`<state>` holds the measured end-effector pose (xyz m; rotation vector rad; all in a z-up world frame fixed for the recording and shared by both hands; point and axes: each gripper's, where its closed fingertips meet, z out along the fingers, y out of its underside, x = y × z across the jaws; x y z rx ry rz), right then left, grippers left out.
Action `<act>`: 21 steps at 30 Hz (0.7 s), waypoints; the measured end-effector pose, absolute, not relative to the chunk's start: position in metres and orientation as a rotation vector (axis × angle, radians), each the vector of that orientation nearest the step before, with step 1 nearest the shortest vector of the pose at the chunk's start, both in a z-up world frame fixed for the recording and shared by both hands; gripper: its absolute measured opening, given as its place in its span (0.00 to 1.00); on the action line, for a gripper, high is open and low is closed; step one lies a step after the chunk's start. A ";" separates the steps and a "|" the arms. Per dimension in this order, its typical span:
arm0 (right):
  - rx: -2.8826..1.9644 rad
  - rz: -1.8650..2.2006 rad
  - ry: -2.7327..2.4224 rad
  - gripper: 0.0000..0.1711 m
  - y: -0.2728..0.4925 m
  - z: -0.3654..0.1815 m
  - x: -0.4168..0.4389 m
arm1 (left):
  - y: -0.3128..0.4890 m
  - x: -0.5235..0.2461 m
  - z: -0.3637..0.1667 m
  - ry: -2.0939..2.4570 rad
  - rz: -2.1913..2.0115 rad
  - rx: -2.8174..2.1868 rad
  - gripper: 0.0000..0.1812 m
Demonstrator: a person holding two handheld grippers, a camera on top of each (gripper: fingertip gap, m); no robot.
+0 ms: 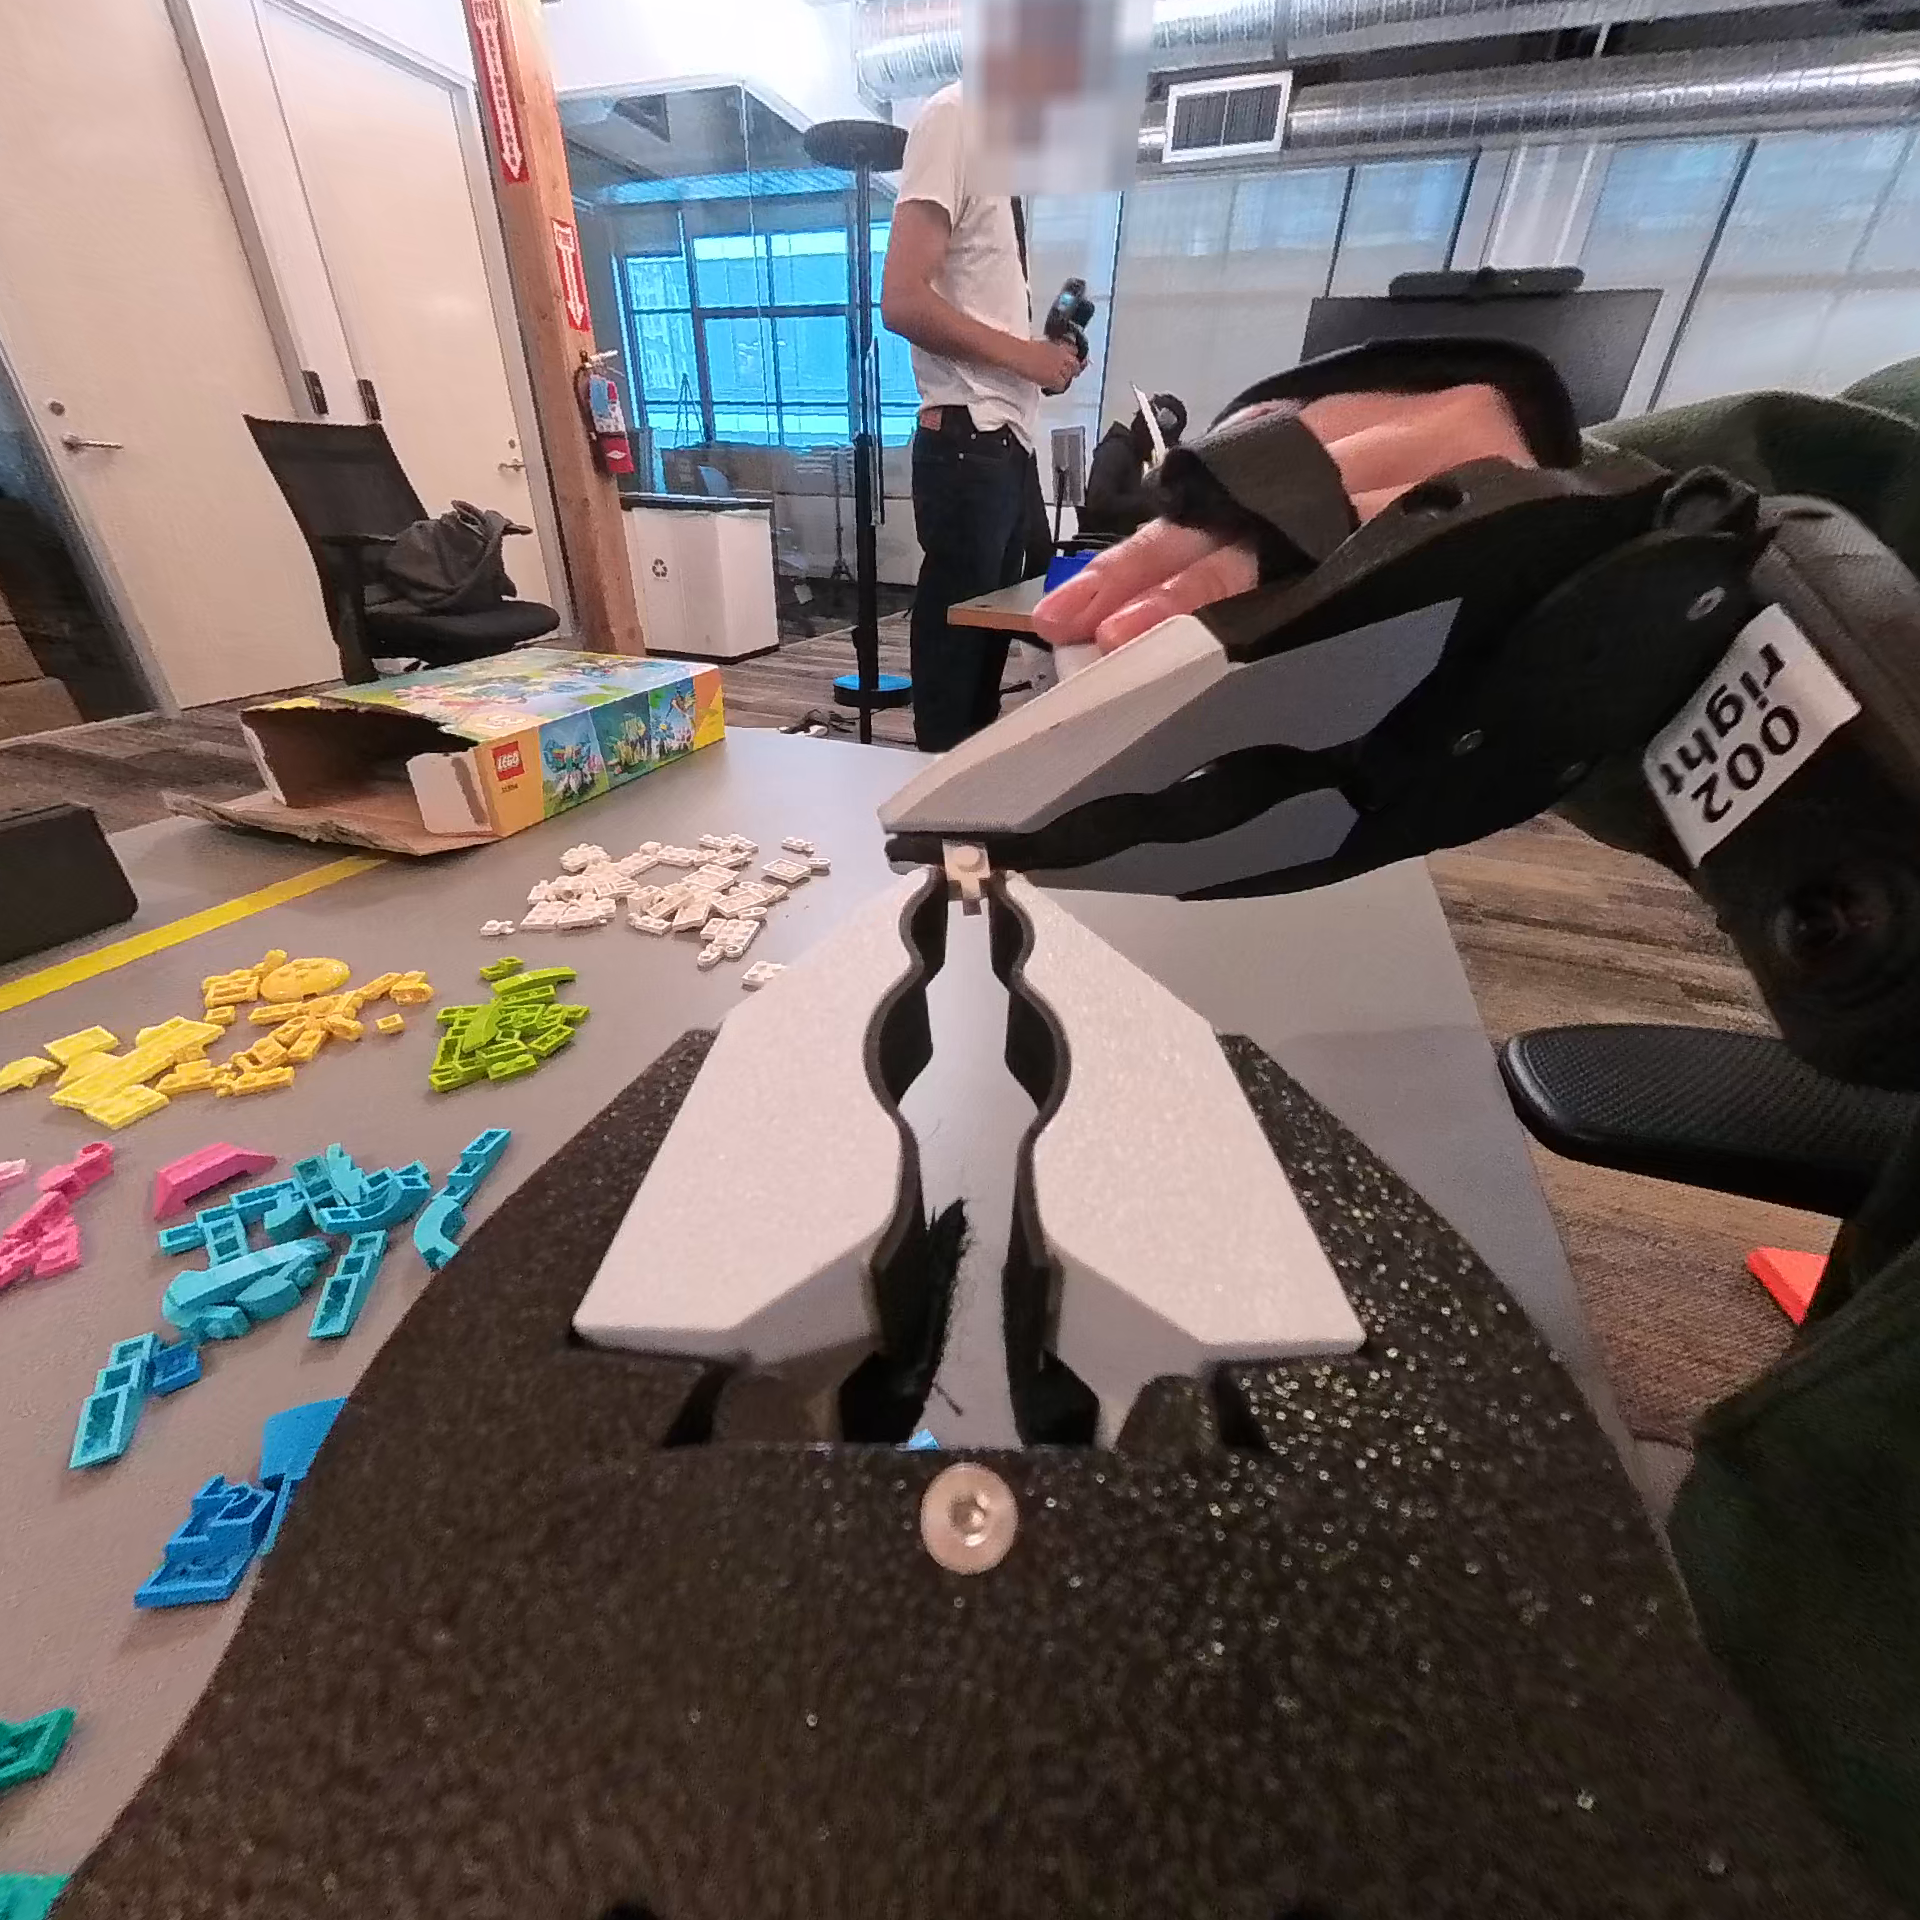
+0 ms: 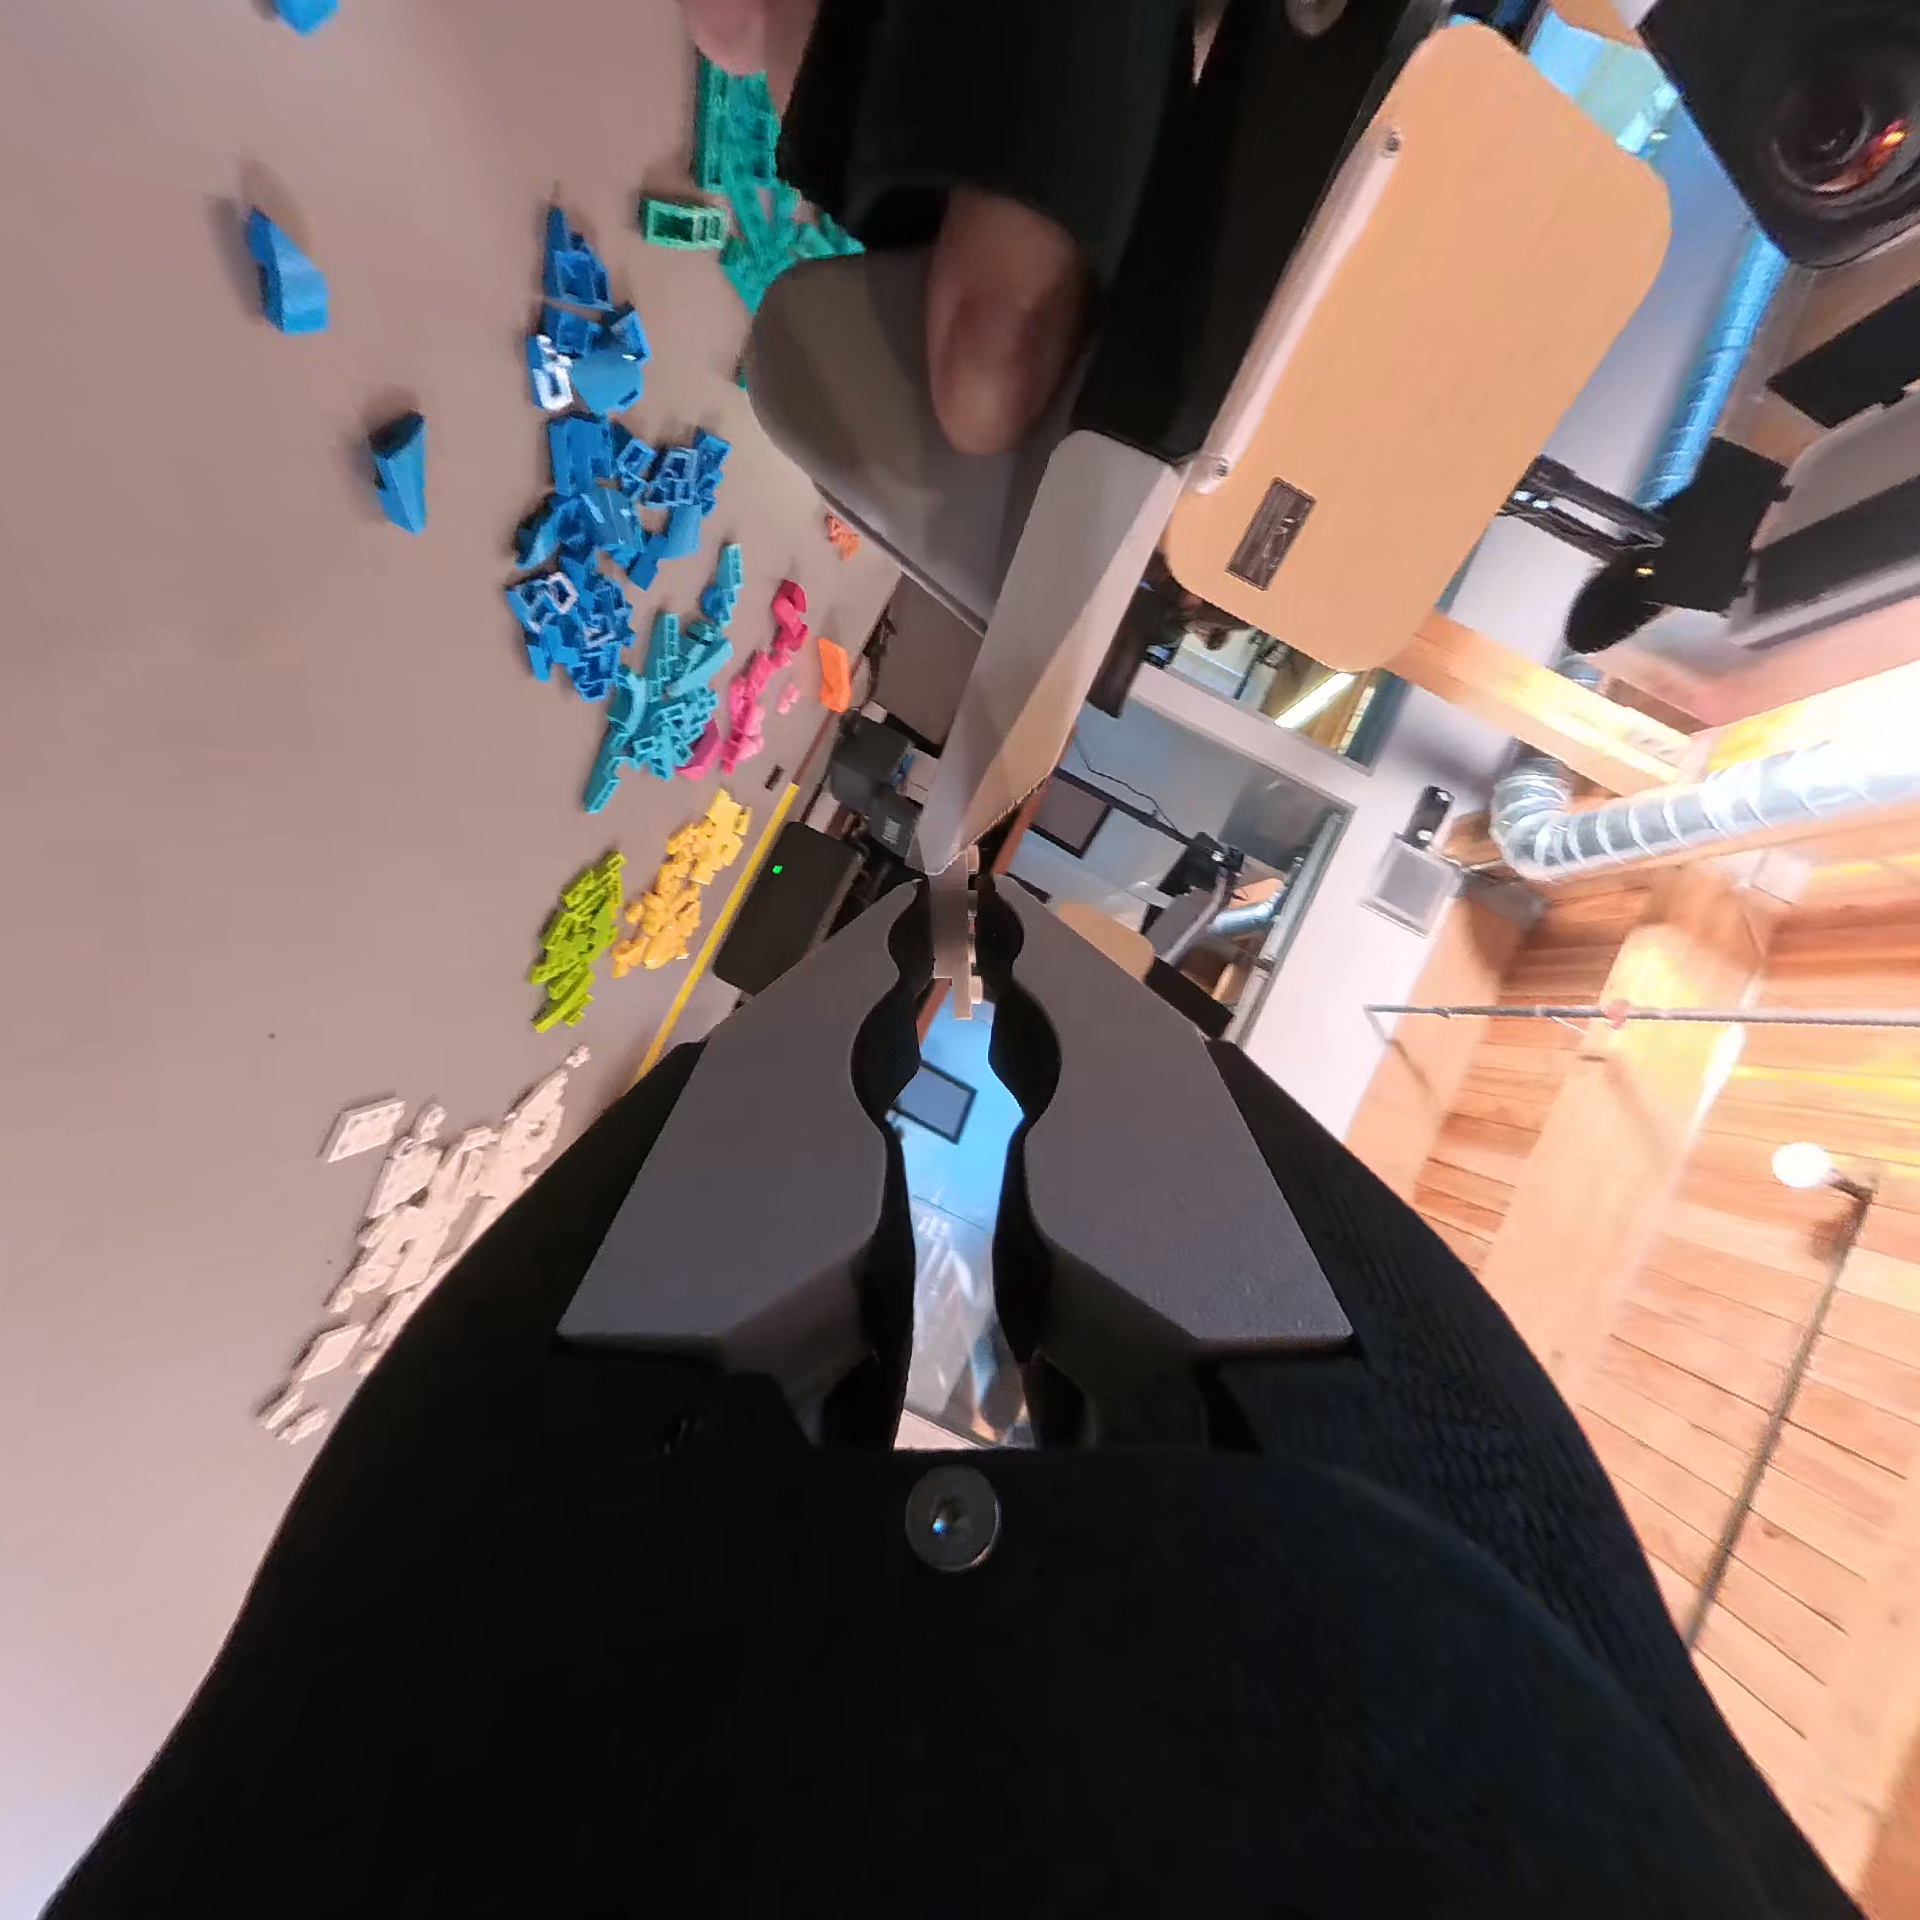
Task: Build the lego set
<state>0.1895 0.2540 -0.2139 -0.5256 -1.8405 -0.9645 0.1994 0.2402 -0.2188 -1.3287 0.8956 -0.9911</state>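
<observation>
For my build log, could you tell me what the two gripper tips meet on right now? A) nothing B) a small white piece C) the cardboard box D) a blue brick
B: the left gripper and right gripper both close on a small white piece above the table.

Grey desk (image 1: 1195, 987) with a yellow stripe (image 1: 187, 930); sorted piles of bricks: white (image 1: 665, 894), yellow (image 1: 218, 1023), lime green (image 1: 509, 1023), pink (image 1: 47, 1210), turquoise (image 1: 312, 1236), blue (image 1: 223, 1522). Left claw (image 1: 964, 883): pale grey fingers, speckled black body. Multicoloured box (image 1: 540, 743).
</observation>
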 end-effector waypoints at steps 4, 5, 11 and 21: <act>-0.587 -0.904 -1.848 0.03 0.255 -0.217 0.191 | 0.241 0.201 -0.222 0.899 -1.000 -1.340 0.03; -0.641 -0.836 -1.829 0.04 0.254 -0.217 0.190 | 0.240 0.200 -0.220 0.892 -1.017 -1.334 0.03; -0.783 -0.748 -1.735 0.25 0.260 -0.203 0.203 | 0.245 0.198 -0.220 0.860 -1.039 -1.352 0.02; -0.590 -0.901 -1.779 0.03 0.254 -0.213 0.197 | 0.241 0.200 -0.220 0.878 -1.052 -1.344 0.02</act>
